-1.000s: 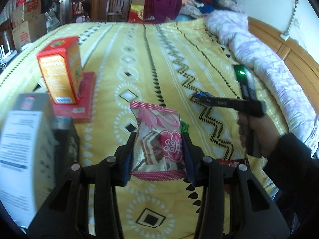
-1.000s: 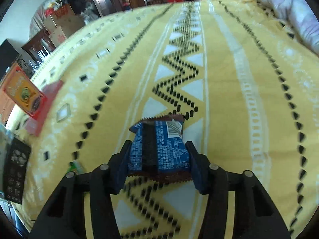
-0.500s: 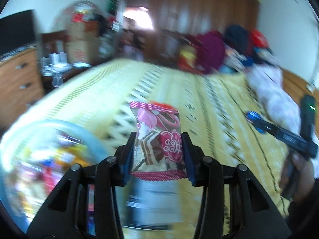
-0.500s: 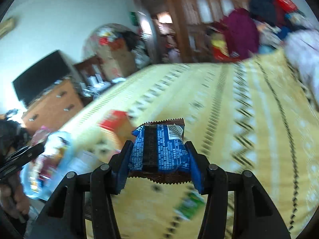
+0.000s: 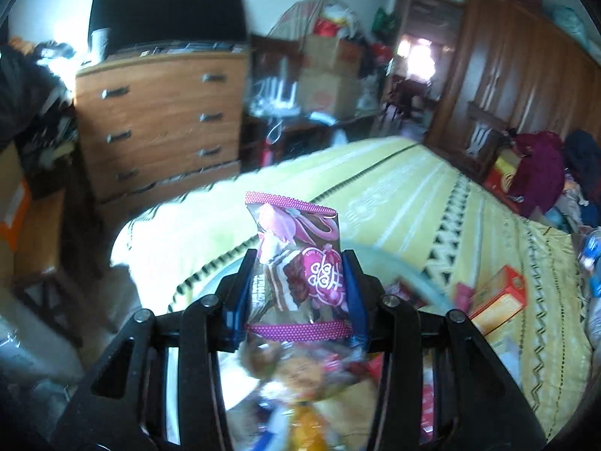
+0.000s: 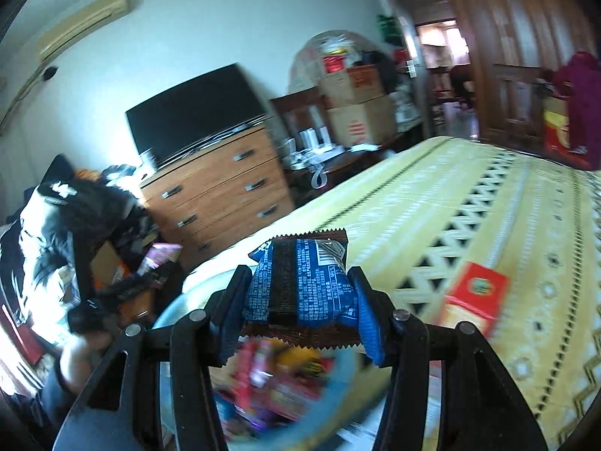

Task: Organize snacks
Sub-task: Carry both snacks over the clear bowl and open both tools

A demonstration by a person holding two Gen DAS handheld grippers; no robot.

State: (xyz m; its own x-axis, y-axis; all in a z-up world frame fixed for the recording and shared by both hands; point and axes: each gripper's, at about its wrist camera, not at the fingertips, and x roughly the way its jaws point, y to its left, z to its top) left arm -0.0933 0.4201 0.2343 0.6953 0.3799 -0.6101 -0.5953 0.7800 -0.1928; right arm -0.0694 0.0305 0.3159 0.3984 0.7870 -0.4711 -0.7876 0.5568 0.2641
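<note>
My left gripper (image 5: 298, 293) is shut on a pink snack packet (image 5: 300, 263) with a heart logo, held upright above a pale blue tub (image 5: 409, 268) full of blurred snack packets. My right gripper (image 6: 300, 306) is shut on a blue and brown snack packet (image 6: 300, 285), held above the same tub, whose rim (image 6: 176, 300) shows with several red and yellow packets inside. The left gripper also shows in the right wrist view (image 6: 124, 293), at the left with its pink packet.
An orange-red box (image 5: 499, 300) stands on the yellow patterned bedspread (image 5: 413, 188) right of the tub; it also shows in the right wrist view (image 6: 473, 300). A wooden drawer chest (image 6: 225, 195) with a TV stands beyond the bed corner. Cardboard boxes (image 6: 357, 101) are stacked behind.
Both grippers have swung left from the middle of the bed to above the snack tub at the bed corner. Each still holds its packet.
</note>
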